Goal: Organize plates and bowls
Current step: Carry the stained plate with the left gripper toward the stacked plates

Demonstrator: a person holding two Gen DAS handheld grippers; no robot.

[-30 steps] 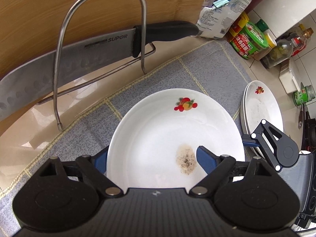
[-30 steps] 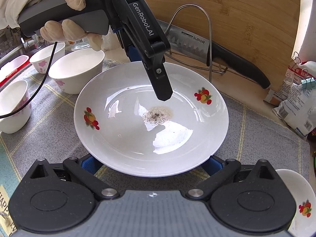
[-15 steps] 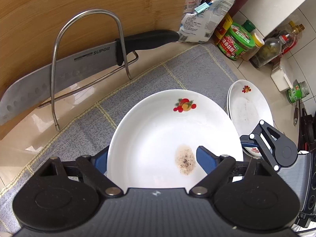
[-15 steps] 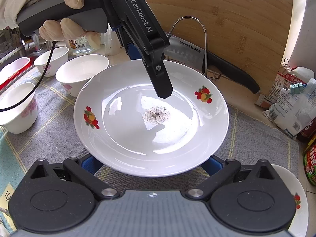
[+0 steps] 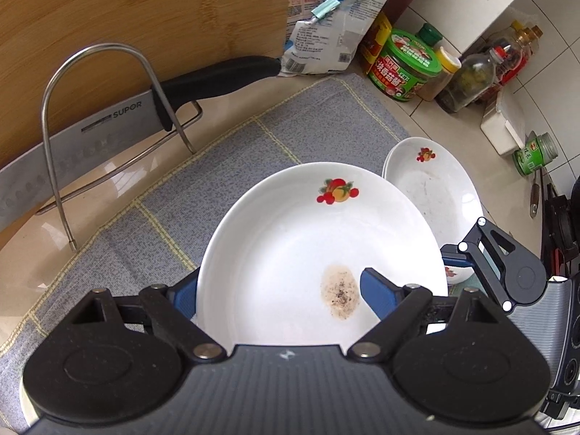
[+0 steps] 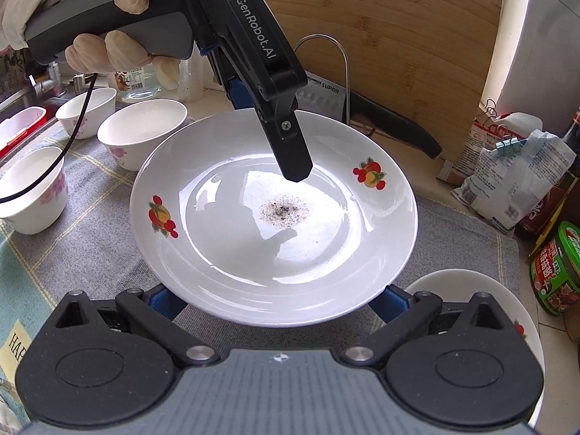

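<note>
Dirty white plate (image 6: 275, 217) held off the grey mat (image 6: 90, 253), left gripper (image 5: 279, 295) pinching its rim, one finger under, one inside by the stain. Right gripper (image 6: 275, 299) fingers under near rim, grip unclear. Second plate (image 5: 435, 188) right of held plate, bowls (image 6: 141, 130) to its left

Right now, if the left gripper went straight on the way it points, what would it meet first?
The white plate with fruit prints, which the left gripper clamps, fills that line. Beyond its far edge the grey checked cloth probably comes next; depth is unclear.
</note>
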